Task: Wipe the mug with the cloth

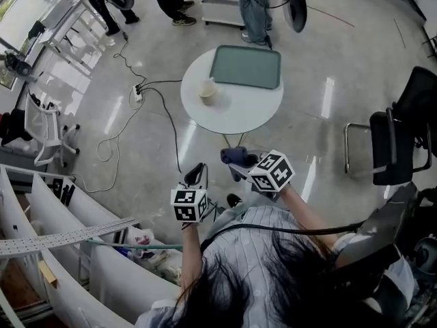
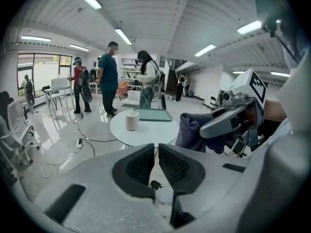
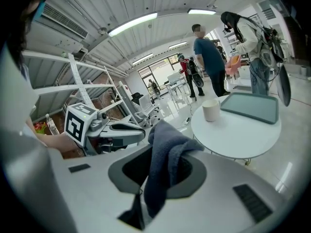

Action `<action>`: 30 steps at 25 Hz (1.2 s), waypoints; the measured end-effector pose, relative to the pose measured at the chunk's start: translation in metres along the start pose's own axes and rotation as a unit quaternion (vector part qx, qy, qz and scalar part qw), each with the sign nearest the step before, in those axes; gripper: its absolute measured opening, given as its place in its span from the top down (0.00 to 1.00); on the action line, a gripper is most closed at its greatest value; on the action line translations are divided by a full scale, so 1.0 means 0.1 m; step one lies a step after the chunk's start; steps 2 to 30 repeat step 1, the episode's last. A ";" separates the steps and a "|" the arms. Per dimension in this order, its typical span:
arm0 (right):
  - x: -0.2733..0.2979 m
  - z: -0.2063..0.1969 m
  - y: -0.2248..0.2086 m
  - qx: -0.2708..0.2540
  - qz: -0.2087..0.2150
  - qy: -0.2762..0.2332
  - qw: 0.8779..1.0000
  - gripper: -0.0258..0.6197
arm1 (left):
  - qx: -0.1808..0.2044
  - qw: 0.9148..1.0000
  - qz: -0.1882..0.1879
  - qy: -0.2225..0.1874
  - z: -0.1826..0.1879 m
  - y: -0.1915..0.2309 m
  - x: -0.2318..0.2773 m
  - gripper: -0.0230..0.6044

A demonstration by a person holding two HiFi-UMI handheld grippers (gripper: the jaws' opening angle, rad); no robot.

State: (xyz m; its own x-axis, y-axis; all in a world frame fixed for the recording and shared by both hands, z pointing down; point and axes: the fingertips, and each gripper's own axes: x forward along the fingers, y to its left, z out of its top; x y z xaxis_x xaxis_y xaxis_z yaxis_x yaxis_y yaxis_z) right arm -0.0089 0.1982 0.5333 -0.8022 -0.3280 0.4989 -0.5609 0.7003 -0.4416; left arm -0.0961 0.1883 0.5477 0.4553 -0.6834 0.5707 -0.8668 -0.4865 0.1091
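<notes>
right tongs (image 3: pixel 164 165) are clamped on the cloth (image 3: pixel 167 142), a dark grey-blue one that bunches up above the jaws and hangs in a fold below them. gripping it near the middle like this leaves a loose wad out front, which looks meant to be the wiping face. left tongs (image 2: pixel 156 149) have their jaws drawn together to a thin slit with nothing between them, so they carry nothing. my guess is that this hand is free so it can steady or lift the mug once it is reached. in the head view both are held up close to the person's body, the right a little ahead, near each other but not touching.

the mug (image 1: pixel 207 91), pale and upright, stands on the round white table (image 1: pixel 239 115) toward its left edge. it is just beside the near left corner of the green tray (image 1: pixel 246 67) and apart from it. it lies well apart from both tongs, ahead of them across open floor. in each gripper view it shows small beyond the jaws, left of the tray. cloth and mug are not touching, so the wiping looks not yet begun, and closing in on the table would have to come first.
</notes>
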 end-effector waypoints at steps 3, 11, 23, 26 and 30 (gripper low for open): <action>0.01 -0.01 0.01 -0.002 0.005 0.002 1.000 0.84 | -0.003 1.000 0.004 0.000 -0.01 0.00 -0.02 0.90; 0.01 -0.01 0.01 -0.002 0.005 0.002 1.000 0.84 | -0.003 1.000 0.004 0.000 -0.01 0.00 -0.02 0.90; 0.01 -0.01 0.01 -0.002 0.005 0.002 1.000 0.84 | -0.003 1.000 0.004 0.000 -0.01 0.00 -0.02 0.90; 0.01 -0.01 0.01 -0.002 0.005 0.002 1.000 0.84 | -0.003 1.000 0.004 0.000 -0.01 0.00 -0.02 0.90; 0.01 -0.01 0.01 -0.002 0.005 0.002 1.000 0.84 | -0.003 1.000 0.004 0.000 -0.01 0.00 -0.02 0.90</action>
